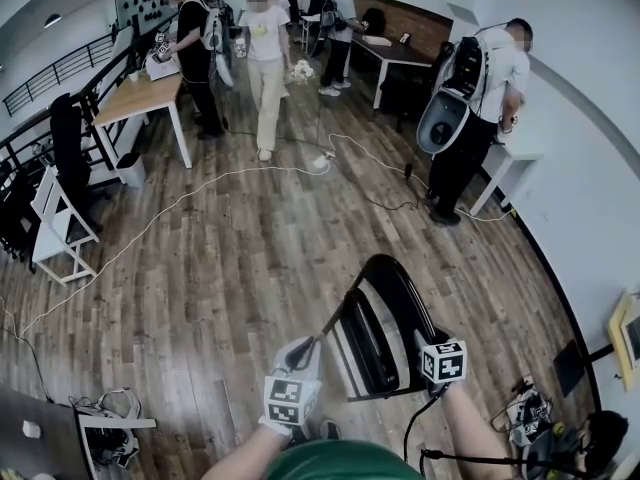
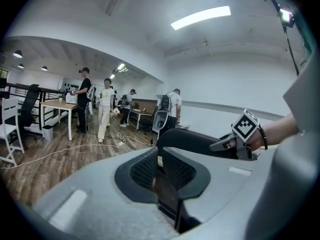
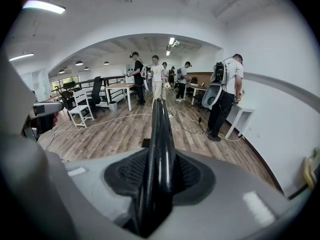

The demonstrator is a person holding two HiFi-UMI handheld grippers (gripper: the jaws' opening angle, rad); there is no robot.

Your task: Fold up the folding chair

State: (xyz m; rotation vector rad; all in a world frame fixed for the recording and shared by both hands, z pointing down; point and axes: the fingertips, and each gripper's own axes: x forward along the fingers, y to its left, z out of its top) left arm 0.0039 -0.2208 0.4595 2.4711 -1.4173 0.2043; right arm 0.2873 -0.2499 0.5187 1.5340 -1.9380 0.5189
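The black folding chair (image 1: 382,328) stands off the wooden floor in front of me, its curved back frame uppermost. My left gripper (image 1: 310,350) is at the chair's left side, shut on a thin dark edge of the chair (image 2: 169,196). In the left gripper view its jaws (image 2: 161,173) pinch that flat edge, and the chair's top tube (image 2: 192,140) runs across behind. My right gripper (image 1: 428,344) grips the right side of the frame. In the right gripper view it (image 3: 159,178) is shut on the glossy black frame tube (image 3: 160,139), which runs straight ahead.
Several people stand at the far end near a wooden desk (image 1: 135,96). A person with a backpack (image 1: 470,98) is by the white side table (image 1: 510,163) at the right wall. A white chair (image 1: 55,223) stands left. White cables (image 1: 200,193) cross the floor.
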